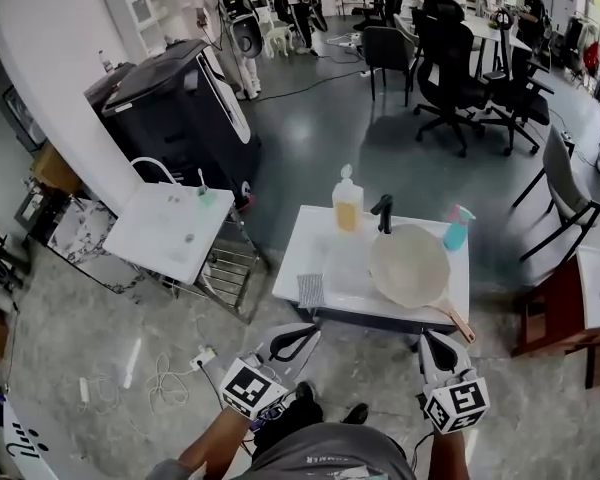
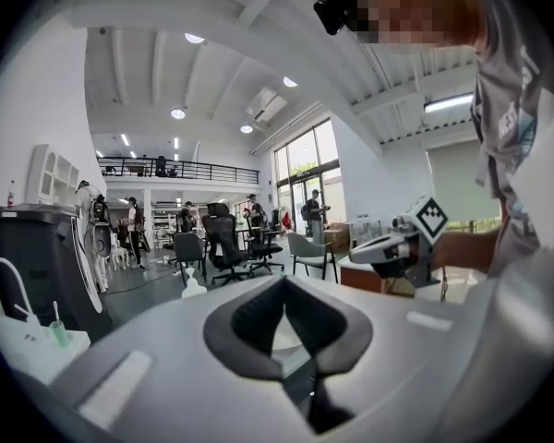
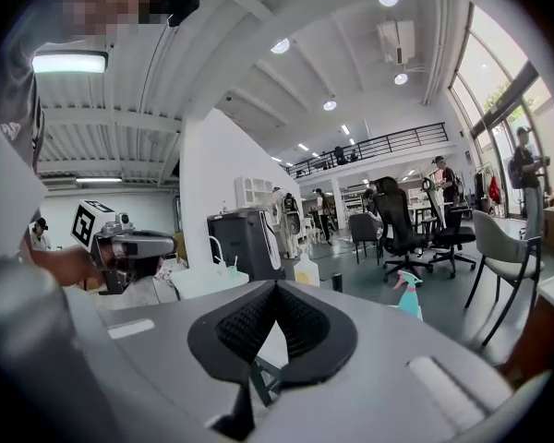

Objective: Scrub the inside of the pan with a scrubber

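A round pan (image 1: 410, 265) with a pale inside lies on the small white table (image 1: 300, 248), its wooden handle (image 1: 459, 324) pointing toward me. A grey rectangular scrubber (image 1: 311, 290) lies on the table's near left corner. My left gripper (image 1: 313, 330) hovers just short of the table edge, near the scrubber, jaws together and empty. My right gripper (image 1: 427, 336) is held level in front of the pan handle, also shut and empty. The left gripper (image 2: 283, 282) shows its tips meeting in its own view, and so does the right gripper (image 3: 275, 287).
A yellow soap bottle (image 1: 347, 206), a dark pump bottle (image 1: 383, 213) and a teal spray bottle (image 1: 457, 228) stand along the table's far edge. A white side table (image 1: 170, 230) and black machine (image 1: 175, 103) are at left, a brown cabinet (image 1: 565, 313) at right, cables (image 1: 170, 373) on the floor.
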A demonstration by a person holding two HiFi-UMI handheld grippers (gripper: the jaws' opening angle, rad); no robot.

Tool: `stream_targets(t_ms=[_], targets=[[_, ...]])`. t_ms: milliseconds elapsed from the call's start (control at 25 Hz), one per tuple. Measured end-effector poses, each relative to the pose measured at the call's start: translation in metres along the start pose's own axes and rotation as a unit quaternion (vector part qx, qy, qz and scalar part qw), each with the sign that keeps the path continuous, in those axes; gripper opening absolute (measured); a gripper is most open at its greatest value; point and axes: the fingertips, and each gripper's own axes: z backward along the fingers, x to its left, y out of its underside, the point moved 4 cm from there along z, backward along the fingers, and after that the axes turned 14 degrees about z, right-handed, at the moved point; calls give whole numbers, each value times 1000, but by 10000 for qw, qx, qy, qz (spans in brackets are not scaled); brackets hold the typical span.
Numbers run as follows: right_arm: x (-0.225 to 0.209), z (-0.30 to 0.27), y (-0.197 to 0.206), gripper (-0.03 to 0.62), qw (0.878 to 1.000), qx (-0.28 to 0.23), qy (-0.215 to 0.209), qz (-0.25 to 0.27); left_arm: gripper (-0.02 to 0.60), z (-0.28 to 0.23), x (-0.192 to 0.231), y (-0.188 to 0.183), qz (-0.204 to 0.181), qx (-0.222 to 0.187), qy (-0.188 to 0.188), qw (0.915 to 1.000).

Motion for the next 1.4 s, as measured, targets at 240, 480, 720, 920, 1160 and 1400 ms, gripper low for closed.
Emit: stream_targets(t_ms=[240, 480, 720, 920, 1160, 1400], targets=[[-10, -16, -2, 2, 9998, 113, 163, -10, 3, -25, 25, -3, 48, 70, 182, 9998], [-10, -37, -8, 2, 9989, 294, 376, -17, 3, -51, 55, -16, 79, -63, 517, 9986], [-6, -71, -23, 2, 9976, 347, 595, 23, 3, -66, 97, -20, 107, -53, 742, 9972], [1, -100, -33, 2, 9968, 455, 652, 110, 3, -72, 131, -27, 172, -170, 857, 9960], [18, -133, -46, 2, 9957, 608, 642, 257, 3, -67, 174, -31, 127, -294, 838, 9960], [38, -171, -56, 2, 9944, 778, 522, 494, 3, -57, 215, -21, 151, -346, 847, 9957]])
